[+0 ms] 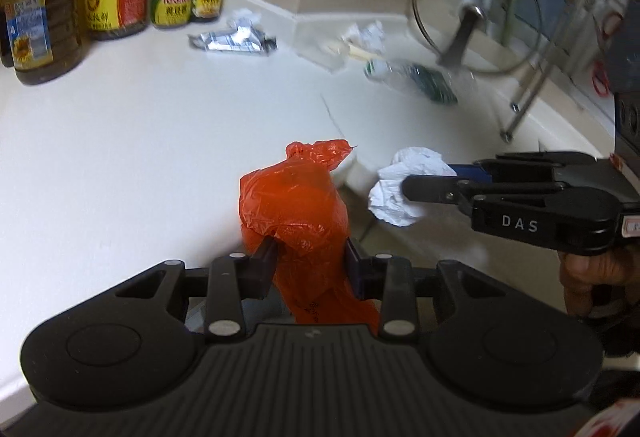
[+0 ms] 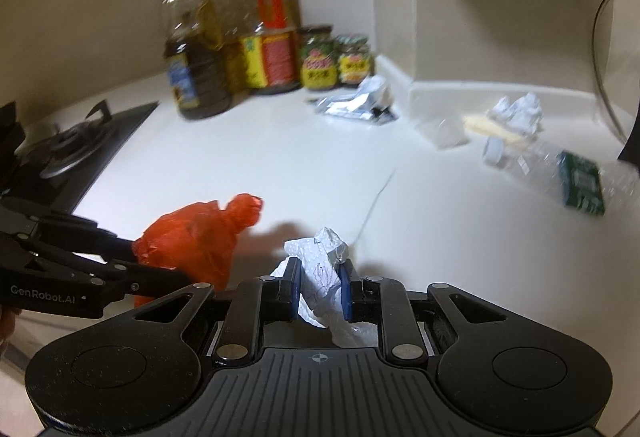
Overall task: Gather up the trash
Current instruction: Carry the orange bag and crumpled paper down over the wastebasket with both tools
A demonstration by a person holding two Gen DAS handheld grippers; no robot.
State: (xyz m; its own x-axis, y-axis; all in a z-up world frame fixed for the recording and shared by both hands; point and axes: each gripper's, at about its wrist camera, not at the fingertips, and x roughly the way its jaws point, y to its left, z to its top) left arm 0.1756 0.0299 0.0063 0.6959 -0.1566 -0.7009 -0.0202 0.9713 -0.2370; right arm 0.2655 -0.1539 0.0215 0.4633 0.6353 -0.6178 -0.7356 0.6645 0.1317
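Jaws of the left gripper (image 1: 310,257) clench an orange bag (image 1: 294,205); right gripper (image 2: 320,287) jaws clench crumpled paper (image 2: 322,269).

The left gripper (image 1: 310,257) points forward and downward over the counter's near edge, its jaws clamped on an orange bag (image 1: 294,205) that bulges out past both pads. The right gripper (image 2: 318,287) tilts down likewise beside it, jaws pinched narrowly on a paper wad (image 2: 324,265). In the left view the right gripper reaches in from the right edge, a hand (image 1: 592,277) wrapped under its body.
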